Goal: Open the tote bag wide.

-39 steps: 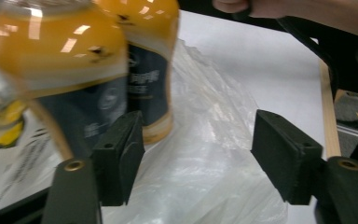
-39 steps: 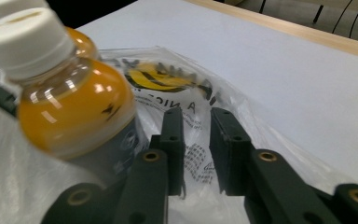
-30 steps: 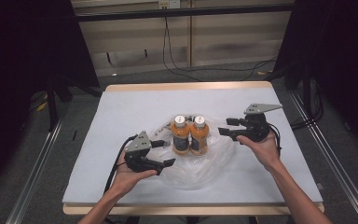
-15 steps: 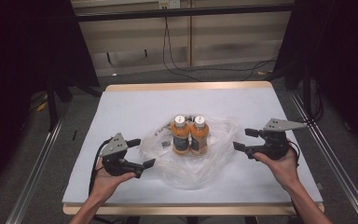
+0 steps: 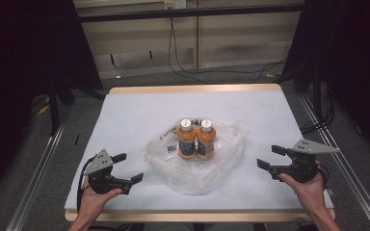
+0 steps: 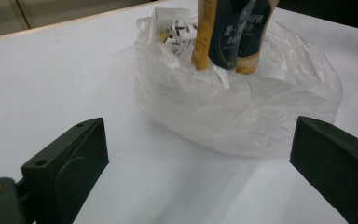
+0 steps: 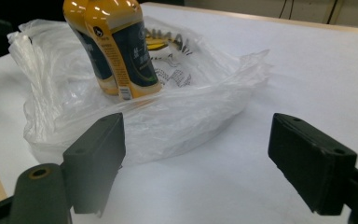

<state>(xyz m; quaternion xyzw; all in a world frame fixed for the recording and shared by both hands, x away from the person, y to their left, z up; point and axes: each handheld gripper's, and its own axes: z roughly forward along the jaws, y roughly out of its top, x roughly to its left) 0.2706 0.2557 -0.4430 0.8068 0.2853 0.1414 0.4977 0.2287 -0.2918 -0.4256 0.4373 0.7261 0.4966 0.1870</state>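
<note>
Dark curtains and a cabled floor ring one white bench (image 5: 135, 120). On it sits one clear plastic bag (image 5: 197, 168), slumped open, ahead of and between the two grippers, well apart from each. Two orange bottles (image 5: 196, 139) stand upright inside it, touching side by side, white caps up.

The left hand-held gripper (image 5: 127, 168) rests low near the bench's near edge, the bag off to its right; its jaws have just been opening and now stand wide with nothing between them. The right hand-held gripper (image 5: 270, 157) mirrors it, the bag to its left, jaws likewise just opened wide and empty.

Judging from this, the bagging looks done: both bottles are in, both grippers let go and clear. What may be left is gathering or tying the bag's mouth, which lies loose; its handles are hard to make out in the crumpled film.
</note>
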